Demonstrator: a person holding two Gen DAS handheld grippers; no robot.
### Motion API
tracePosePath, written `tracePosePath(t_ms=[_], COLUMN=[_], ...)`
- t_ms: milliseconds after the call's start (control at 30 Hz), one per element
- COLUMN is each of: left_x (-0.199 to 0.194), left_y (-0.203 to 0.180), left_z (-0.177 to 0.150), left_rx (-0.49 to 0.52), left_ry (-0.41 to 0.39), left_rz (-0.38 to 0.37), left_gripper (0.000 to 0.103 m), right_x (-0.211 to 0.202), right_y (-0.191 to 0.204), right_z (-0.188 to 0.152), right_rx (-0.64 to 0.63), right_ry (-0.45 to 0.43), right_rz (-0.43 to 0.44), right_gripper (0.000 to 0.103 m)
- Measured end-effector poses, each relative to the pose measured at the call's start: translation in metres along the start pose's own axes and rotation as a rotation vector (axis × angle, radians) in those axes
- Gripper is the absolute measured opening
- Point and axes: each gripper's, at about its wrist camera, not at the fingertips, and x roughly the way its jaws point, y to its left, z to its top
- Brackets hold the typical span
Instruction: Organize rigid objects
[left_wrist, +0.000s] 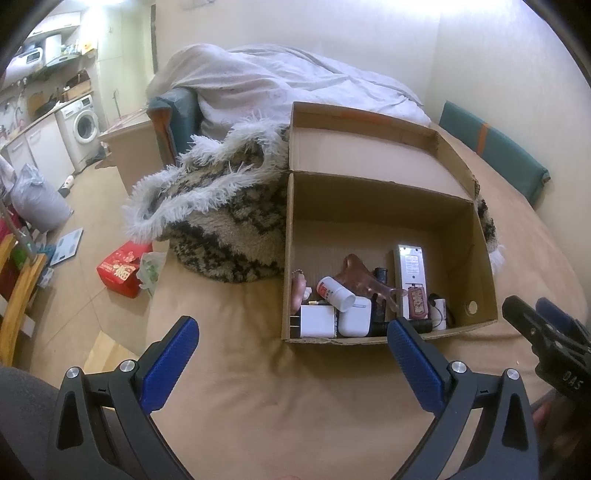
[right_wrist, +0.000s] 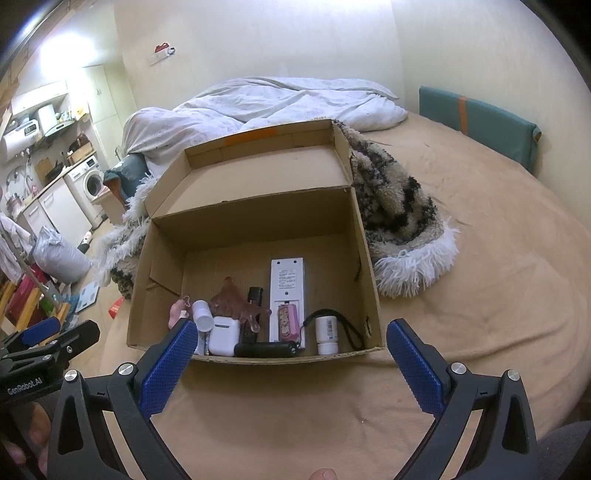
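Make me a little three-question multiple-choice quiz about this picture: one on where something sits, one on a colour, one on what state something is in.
1. Where do the small items lie in the cardboard box?
A. along the near wall
B. along the far wall
C. outside it on the bed

2. What colour are the gripper pads?
A. red
B. blue
C. green

3. How is the right gripper?
A. shut on a bottle
B. shut on nothing
C. open and empty

Answers: 1 A, the remote control and the rest crowd the near edge. 2 B, both pads are blue. 3 C, wide gap, nothing between.
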Motion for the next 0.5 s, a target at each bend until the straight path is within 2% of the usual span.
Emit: tracePosePath(t_ms=[500], left_x=[0.0046], left_y=[-0.0009], left_z=[-0.0019], left_rx=[-0.015], left_ry=[0.017], left_rz=[-0.001], left_gripper=[0.102], right_x=[-0.0001], right_y=[0.0004], right_z=[-0.0001], right_rx=[0.001], right_ry=[0.000], right_rz=[0.000], right_gripper=[0.103])
